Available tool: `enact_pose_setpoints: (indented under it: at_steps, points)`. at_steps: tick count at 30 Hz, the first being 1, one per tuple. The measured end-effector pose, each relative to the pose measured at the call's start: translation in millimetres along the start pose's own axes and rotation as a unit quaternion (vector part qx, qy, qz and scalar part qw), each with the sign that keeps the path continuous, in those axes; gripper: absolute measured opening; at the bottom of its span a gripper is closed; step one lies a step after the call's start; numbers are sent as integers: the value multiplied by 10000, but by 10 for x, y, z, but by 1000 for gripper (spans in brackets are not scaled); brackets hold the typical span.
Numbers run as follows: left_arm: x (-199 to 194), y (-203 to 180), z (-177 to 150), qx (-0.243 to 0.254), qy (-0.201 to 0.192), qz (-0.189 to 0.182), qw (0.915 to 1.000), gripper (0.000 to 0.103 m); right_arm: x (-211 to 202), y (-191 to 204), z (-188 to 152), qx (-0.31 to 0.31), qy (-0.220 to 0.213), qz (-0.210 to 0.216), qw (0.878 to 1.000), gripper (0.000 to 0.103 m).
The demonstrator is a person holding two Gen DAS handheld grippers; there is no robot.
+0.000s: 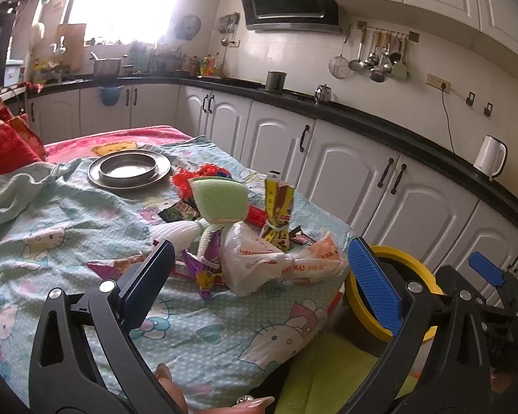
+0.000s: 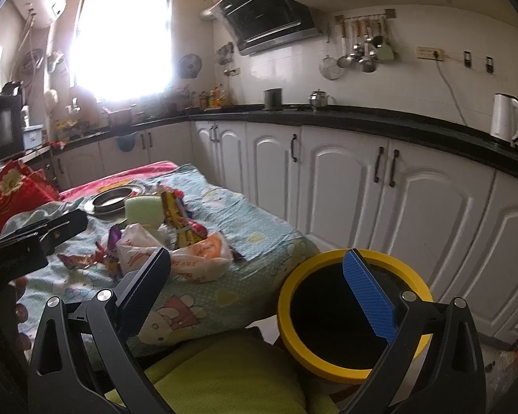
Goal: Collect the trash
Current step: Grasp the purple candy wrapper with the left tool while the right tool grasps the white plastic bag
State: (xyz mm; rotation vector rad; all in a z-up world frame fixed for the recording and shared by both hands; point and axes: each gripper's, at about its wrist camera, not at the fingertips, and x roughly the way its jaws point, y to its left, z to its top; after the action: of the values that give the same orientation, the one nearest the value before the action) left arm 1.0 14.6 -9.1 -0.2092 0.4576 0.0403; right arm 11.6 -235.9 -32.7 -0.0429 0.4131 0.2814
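Your 2 grippers — left gripper (image 1: 259,269), right gripper (image 2: 264,283) — hold jaws wide and empty near the crinkled plastic bag (image 1: 259,258) on the soft quilted table (image 1: 86,258), round yellow-rimmed bin (image 2: 328,369) just beside its edge.

Left hand-held gripper (image 1: 259,277): jaws spread wide, nothing between them; the dark finger (image 1: 148,283) stands at left of the view and the blue ribbed finger (image 1: 374,286) at right, both tilted inward toward the tips. Fingertips of the person's hand (image 1: 176,393) show at the lower edge, beneath the frame. Right hand-held gripper (image 2: 257,286): jaws likewise wide apart and empty, dark finger (image 2: 145,289) at left, blue ribbed finger (image 2: 369,296) at right. In the left wrist view the right gripper appears at the far right edge, alongside the left one.
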Motion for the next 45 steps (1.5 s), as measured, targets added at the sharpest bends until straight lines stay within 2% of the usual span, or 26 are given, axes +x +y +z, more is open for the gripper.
enact_pose_setpoints:
  at_steps: [11, 27, 34, 40, 45]
  points:
    - [32, 331, 24, -306, -6, 358, 9989, 92, 198, 288, 48, -507, 412, 510, 9966, 97]
    - [112, 891, 19, -778, 56, 909, 9928, 92, 819, 509, 220, -604, 639, 787, 9930, 97]
    - [330, 1218, -92, -995, 450, 1247, 9862, 92, 1125, 453, 229, -445, 882, 747, 9923, 97]
    - [502, 1498, -240, -1400, 843, 1547, 9744, 92, 1339, 416, 187, -447, 1000, 642, 9919, 97]
    - [643, 1663, -323, -1867, 999, 1228, 9696, 92, 1481, 365, 123, -386, 1146, 622, 9907, 97]
